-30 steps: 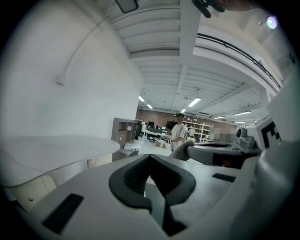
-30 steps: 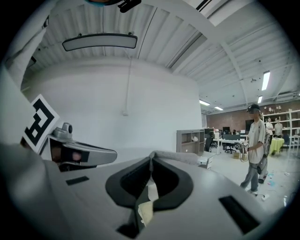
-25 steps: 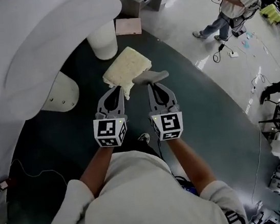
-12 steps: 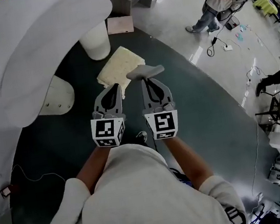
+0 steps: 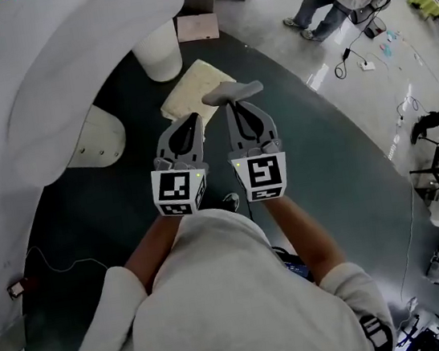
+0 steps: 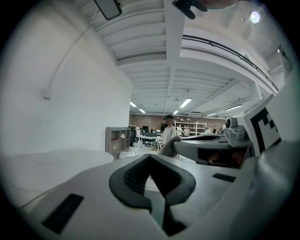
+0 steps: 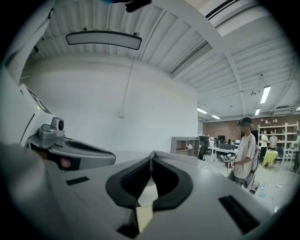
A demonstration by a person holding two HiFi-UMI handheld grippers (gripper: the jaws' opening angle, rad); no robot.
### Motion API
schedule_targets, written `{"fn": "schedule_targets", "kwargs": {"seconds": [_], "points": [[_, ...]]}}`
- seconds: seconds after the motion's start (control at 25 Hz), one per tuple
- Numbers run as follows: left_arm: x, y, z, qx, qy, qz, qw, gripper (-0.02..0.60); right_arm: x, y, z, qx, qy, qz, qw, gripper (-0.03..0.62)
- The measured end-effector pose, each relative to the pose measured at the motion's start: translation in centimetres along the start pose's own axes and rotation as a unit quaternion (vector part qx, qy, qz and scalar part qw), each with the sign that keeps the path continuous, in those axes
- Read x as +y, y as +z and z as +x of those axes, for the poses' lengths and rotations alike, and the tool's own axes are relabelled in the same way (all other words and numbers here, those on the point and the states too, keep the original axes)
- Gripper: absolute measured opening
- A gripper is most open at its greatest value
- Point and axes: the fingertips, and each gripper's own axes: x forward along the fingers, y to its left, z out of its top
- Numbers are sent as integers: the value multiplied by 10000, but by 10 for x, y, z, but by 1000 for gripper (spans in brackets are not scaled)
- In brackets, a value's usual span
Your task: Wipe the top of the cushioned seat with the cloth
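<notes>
White cylinder (image 5: 160, 55) near cushioned seat (image 5: 192, 93)

Clearance around the cushioned seat (image 5: 191, 85): open dark floor (image 5: 322, 156) lies along its right side; a white cylinder (image 5: 160, 55) stands just beyond its far-left corner; the large white curved shell (image 5: 36, 83) closes off the left; a pink box (image 5: 197, 26) lies farther back.

Your cream square seat (image 5: 192, 93) lies flat on the floor (image 5: 315, 165), upper centre; the bunched grey cloth (image 5: 234, 91), in your right gripper (image 5: 230, 106), overlaps its right corner
</notes>
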Motion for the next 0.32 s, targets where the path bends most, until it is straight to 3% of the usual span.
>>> {"fn": "schedule_targets", "kwargs": {"seconds": [0.32], "points": [[-16,3,-1,80,-81,3,9999,15,-7,3,-12,39,35,11,10000,17]]}}
